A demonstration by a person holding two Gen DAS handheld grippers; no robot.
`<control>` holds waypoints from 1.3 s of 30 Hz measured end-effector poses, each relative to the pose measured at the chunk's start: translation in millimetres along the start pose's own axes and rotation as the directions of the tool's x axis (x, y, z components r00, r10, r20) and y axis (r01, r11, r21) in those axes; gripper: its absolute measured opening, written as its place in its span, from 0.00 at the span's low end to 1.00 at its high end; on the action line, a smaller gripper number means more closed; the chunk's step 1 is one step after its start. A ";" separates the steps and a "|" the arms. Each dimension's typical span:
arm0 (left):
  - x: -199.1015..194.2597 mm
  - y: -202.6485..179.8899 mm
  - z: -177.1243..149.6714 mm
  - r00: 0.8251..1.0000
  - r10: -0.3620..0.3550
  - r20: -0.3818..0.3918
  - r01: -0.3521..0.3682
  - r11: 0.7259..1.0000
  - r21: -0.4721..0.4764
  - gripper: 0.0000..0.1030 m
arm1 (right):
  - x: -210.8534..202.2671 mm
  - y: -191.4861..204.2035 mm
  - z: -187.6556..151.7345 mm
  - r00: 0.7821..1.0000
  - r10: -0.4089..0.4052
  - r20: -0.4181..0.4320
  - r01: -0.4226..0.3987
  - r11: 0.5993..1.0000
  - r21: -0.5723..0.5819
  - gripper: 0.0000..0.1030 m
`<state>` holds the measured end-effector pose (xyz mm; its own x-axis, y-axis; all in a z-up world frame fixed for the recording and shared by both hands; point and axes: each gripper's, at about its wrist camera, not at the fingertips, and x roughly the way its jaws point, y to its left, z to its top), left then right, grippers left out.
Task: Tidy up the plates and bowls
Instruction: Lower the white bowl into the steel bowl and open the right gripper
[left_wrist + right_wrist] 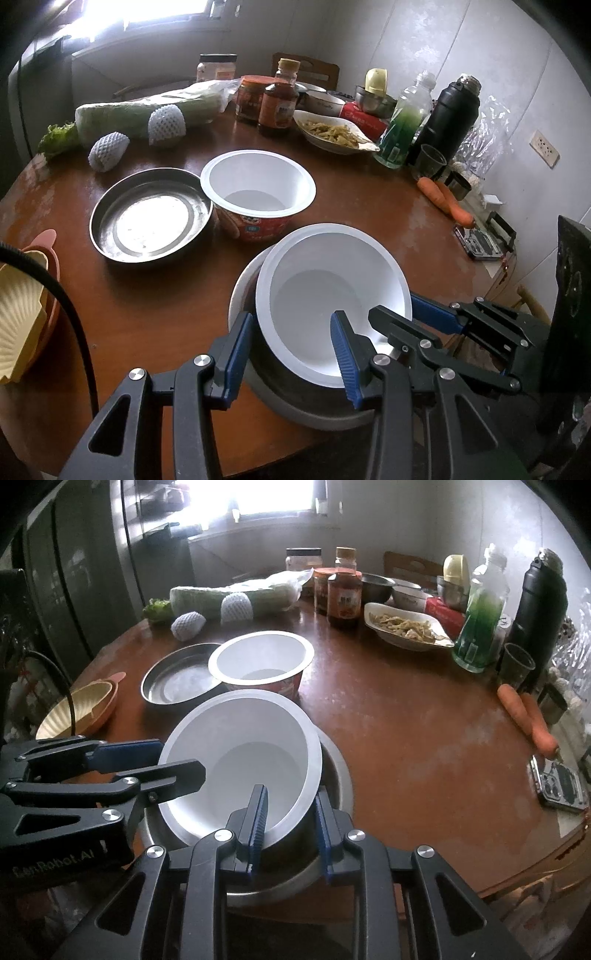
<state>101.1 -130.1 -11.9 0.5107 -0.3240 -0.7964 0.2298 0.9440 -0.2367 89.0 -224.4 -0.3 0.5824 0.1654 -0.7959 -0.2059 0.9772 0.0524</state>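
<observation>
White paper bowl (332, 295) sits tilted inside the steel bowl (243, 291) at the table's near edge, prob. so the two nest as one stack. Left gripper (291, 350) straddles its near wall, one pad outside, one inside, pinching the rim. Right gripper (291, 827) does likewise on the bowl's other side, jaws nearly closed on the wall. Behind the steel bowl: red noodle cup (258, 199), w/ steel plate (151, 218) touching its left side, both not yet stacked.

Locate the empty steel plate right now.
The steel plate sits left of centre on the brown table in both wrist views, touching the red noodle cup, with foam-netted fruit behind.
</observation>
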 end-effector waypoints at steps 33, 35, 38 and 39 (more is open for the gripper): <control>-15.6 14.9 2.9 0.999 -0.005 0.051 0.006 1.000 -0.020 0.44 | -10.9 -16.2 7.8 0.998 -0.054 0.022 0.052 0.997 0.051 0.33; -16.9 19.0 5.4 0.998 -0.004 0.057 0.005 1.000 -0.030 0.45 | -10.4 -17.9 11.5 0.998 -0.051 0.025 0.050 0.997 0.055 0.36; -17.5 25.6 10.4 0.998 0.008 0.064 -0.005 0.999 -0.049 0.46 | -7.6 -19.2 16.9 0.999 -0.048 0.021 0.047 0.997 0.056 0.38; -18.2 28.5 12.5 0.998 0.010 0.068 -0.006 0.998 -0.056 0.46 | -6.1 -19.8 19.6 0.999 -0.045 0.021 0.043 0.998 0.054 0.38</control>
<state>108.7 -98.1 2.8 0.5681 -0.3183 -0.7590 0.1800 0.9479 -0.2628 104.9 -242.1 15.3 0.6072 0.1243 -0.7848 -0.1375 0.9892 0.0503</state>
